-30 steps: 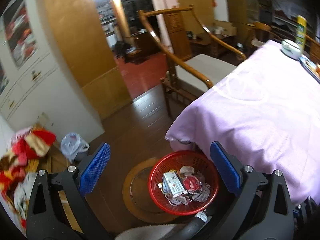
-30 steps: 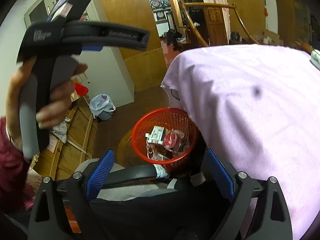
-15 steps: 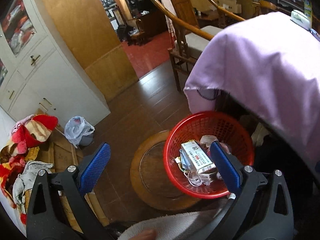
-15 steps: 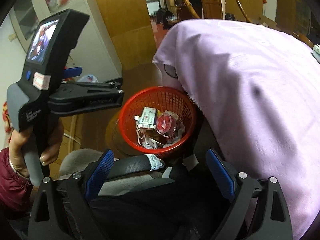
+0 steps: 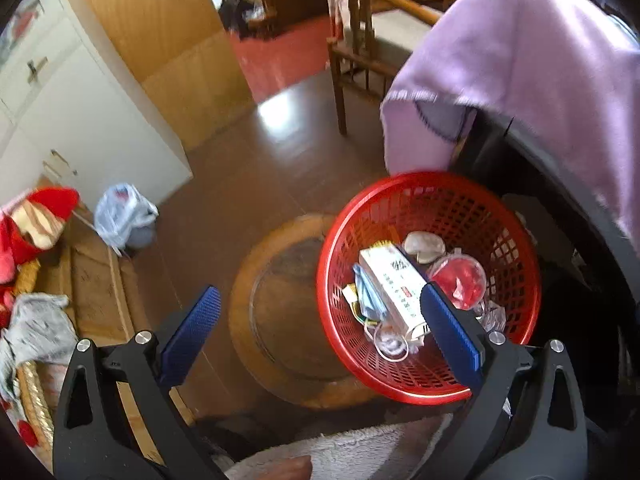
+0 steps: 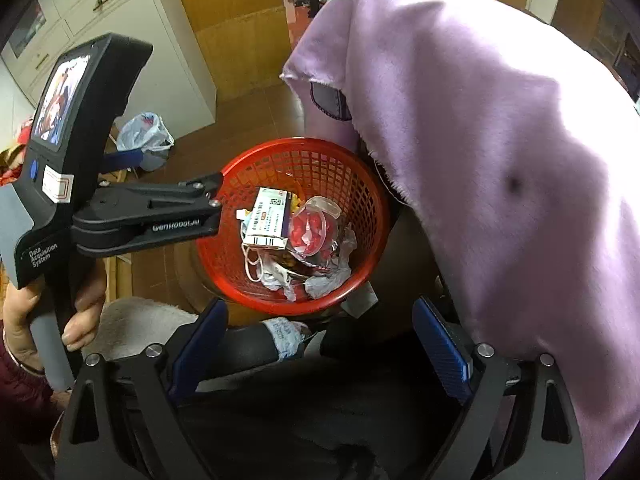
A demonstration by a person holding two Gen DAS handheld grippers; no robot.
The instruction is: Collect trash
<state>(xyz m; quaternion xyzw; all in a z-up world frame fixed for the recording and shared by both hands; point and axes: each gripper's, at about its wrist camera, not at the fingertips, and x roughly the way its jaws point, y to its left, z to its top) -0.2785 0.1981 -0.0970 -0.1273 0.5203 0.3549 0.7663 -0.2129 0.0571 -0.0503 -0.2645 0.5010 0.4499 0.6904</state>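
Red basket [image 5: 516, 240] full of mixed trash [image 5: 396, 284]

- A purple cloth [image 5: 532, 64] draped over the table, one corner hanging just above the floor.
- A wooden chair [image 5: 372, 36] stood beyond the cloth, on the dark floor [image 5: 248, 168].
- A round wooden board [image 5: 280, 312] lay flat on the floor.
- A white cabinet [image 5: 80, 120] stood at left; a tied plastic bag [image 5: 124, 216] sat near its base.
- A pile of red and grey fabric [image 5: 28, 248] lay at far left.
- Wood wall panelling [image 6: 236, 20] behind the cabinet.
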